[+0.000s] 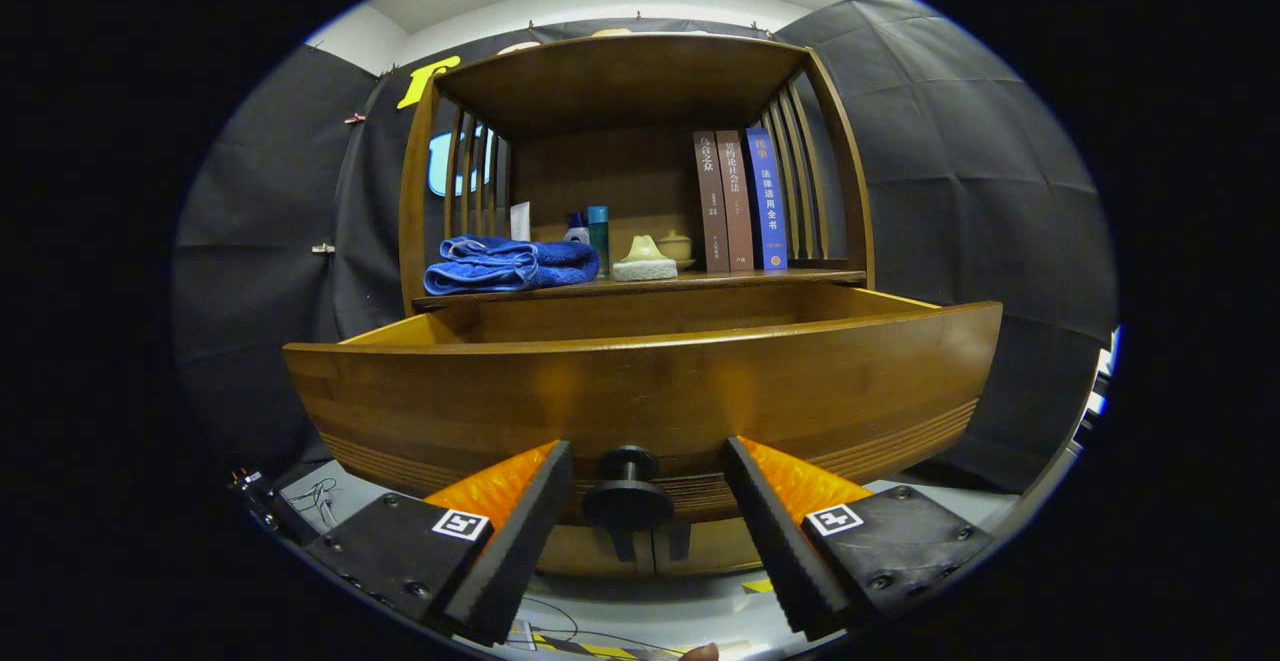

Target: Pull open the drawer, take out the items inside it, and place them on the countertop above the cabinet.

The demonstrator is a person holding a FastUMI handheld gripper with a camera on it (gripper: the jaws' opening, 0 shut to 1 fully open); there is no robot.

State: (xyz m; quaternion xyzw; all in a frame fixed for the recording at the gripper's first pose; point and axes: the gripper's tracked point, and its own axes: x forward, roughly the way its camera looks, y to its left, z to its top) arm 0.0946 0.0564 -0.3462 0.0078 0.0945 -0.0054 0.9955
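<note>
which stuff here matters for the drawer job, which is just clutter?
Job:
- drawer, pulled open
- knob, between the open tool's fingers, untouched
- countertop

Clutter:
- blue towel
- bottles
- three books
- small lidded pot

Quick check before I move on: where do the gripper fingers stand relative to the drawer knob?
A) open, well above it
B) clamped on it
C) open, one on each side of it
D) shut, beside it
C: the gripper is open, with the dark knob of the pulled-out drawer in the gap between its fingers, touching neither.
</note>
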